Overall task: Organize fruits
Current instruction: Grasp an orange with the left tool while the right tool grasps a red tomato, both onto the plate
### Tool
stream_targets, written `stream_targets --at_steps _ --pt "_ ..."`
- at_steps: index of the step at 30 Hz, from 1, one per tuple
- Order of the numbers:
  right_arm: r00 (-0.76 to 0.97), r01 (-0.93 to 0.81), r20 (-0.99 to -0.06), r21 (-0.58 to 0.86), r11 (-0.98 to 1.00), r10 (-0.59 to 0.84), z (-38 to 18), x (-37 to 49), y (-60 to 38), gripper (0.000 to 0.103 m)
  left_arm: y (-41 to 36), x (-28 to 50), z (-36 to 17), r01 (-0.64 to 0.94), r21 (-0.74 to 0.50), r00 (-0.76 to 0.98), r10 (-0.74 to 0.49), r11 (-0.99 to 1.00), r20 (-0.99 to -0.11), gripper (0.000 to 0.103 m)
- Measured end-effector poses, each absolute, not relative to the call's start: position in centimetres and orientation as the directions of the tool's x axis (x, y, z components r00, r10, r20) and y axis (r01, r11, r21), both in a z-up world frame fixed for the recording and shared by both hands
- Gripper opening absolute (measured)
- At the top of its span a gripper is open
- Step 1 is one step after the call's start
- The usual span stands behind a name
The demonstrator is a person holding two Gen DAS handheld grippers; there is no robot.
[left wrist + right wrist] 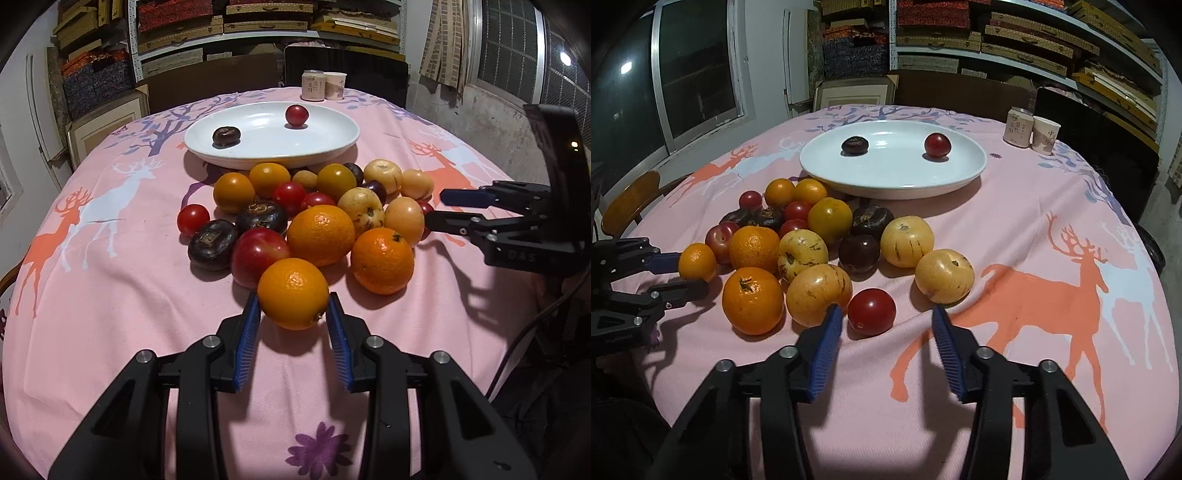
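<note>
Left gripper (291,306): clamps an orange (293,293) at the pile's near edge.
Right gripper (886,317): wide, a red tomato (871,312) ahead, seen only here.
White plate (332,147): two fruits.

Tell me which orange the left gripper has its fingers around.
The smallest orange, nearest the camera at the front edge of the pile, sits between the left gripper fingers. The two larger oranges behind it lie outside them.
</note>
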State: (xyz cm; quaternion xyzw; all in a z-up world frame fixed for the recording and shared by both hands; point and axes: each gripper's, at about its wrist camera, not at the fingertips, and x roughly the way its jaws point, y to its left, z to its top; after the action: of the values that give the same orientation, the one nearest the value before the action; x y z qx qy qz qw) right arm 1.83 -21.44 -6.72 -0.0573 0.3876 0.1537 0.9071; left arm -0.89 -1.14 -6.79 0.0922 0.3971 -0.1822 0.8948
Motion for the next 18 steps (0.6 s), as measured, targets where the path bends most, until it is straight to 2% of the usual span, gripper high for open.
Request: stream_targets --at_steps 9,12,18 --pt "0.599 -0.357 -0.757 0.038 0.933 0.260 -7.0 3.1 -20.6 0.040 -1.1 -0.7 -7.2 0.402 0.011 0.609 -0.258 0.916 -0.750 0.035" --pt "0.581 -0.382 -0.765 0.047 0.923 0.279 -7.1 3.3 -20.4 0.032 -1.1 -0.7 -7.2 0.400 0.011 0.608 -0.257 0.916 -0.751 0.035" --pt "0.591 -0.369 -0.746 0.089 0.925 0.308 -7.0 3.0 -21.1 0.030 -0.9 -0.9 -6.9 0.393 0.005 0.616 -0.260 0.919 -0.743 0.035"
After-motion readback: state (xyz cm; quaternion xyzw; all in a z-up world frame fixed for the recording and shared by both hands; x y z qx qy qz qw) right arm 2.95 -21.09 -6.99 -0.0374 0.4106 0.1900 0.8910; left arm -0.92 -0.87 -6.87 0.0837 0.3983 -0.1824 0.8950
